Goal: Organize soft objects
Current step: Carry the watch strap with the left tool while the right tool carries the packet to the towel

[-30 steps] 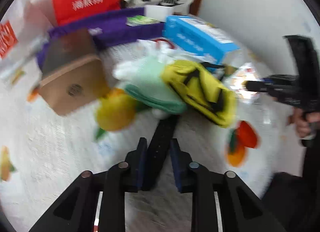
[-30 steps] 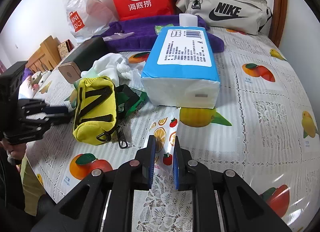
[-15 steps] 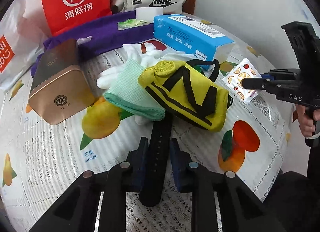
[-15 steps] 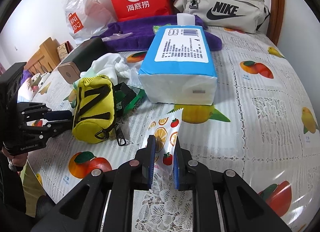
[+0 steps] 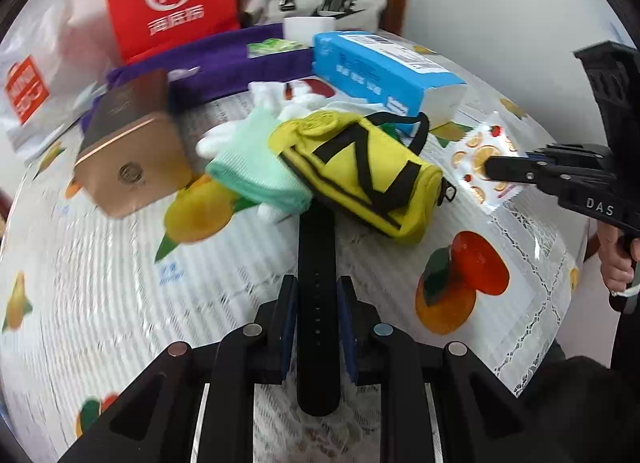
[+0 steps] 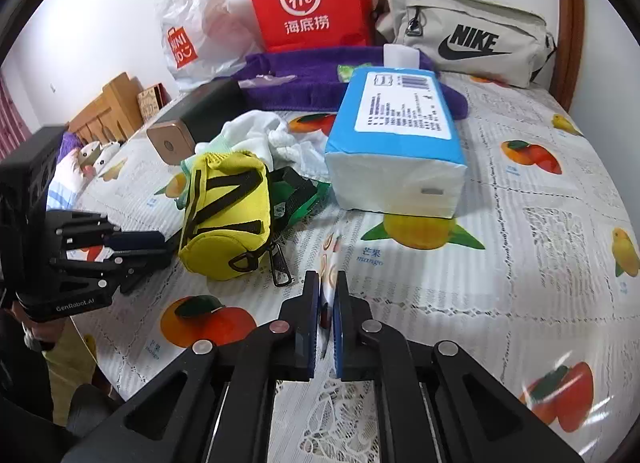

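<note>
Between the right gripper's (image 6: 327,303) jaws, clamped tight, sits a thin fruit-print sachet (image 5: 482,161): light, floppy, slick, best pinched by its edge. Left gripper (image 5: 317,305) jaws are closing on a stiff-looking black strap (image 5: 316,263) running ahead under the yellow pouch (image 5: 360,171).

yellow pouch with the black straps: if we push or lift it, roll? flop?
The yellow pouch looks like a padded cylinder lying on its side, so a sideways push may roll it. Its fabric looks soft, so it would probably dent. The loose metal clip would likely dangle.
</note>
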A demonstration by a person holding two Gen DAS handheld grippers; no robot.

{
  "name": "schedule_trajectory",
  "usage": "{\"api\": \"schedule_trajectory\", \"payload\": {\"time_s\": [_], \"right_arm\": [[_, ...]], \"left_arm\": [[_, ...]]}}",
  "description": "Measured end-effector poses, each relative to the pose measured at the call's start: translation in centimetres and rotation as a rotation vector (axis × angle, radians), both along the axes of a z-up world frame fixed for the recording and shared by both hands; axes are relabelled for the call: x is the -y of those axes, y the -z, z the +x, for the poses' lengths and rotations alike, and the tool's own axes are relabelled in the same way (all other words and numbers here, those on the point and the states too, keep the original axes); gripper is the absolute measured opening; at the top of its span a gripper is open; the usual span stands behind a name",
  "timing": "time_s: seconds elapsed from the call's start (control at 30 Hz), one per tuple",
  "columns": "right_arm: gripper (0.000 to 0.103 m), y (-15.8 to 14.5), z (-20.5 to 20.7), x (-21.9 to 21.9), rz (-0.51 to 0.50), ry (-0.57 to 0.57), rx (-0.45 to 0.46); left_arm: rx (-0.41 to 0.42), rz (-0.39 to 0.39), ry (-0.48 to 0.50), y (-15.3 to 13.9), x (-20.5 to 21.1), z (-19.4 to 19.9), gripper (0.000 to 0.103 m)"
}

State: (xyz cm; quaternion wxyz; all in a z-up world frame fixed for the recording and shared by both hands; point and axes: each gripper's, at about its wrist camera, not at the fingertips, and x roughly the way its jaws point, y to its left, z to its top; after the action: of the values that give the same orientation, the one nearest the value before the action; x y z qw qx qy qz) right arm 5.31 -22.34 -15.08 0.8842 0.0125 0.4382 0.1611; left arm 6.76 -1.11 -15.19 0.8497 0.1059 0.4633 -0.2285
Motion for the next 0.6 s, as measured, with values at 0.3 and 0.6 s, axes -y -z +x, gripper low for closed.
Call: {"api": "schedule_trajectory", "payload": {"time_s": [0.3,0.6], "right_arm": [[0.004,-0.8,-1.2,1.5,0.003,0.034,0.027],[0.004,-1.4,-1.6,1.4,-0.001,0.033,0.042]], "left_arm": [[0.008,-0.030,-0.113,-0.4,-2.5,-1.8,0.019],[0.022,-0.047,-0.201,-1.1,-5.7,-2.8,0.019]]}}
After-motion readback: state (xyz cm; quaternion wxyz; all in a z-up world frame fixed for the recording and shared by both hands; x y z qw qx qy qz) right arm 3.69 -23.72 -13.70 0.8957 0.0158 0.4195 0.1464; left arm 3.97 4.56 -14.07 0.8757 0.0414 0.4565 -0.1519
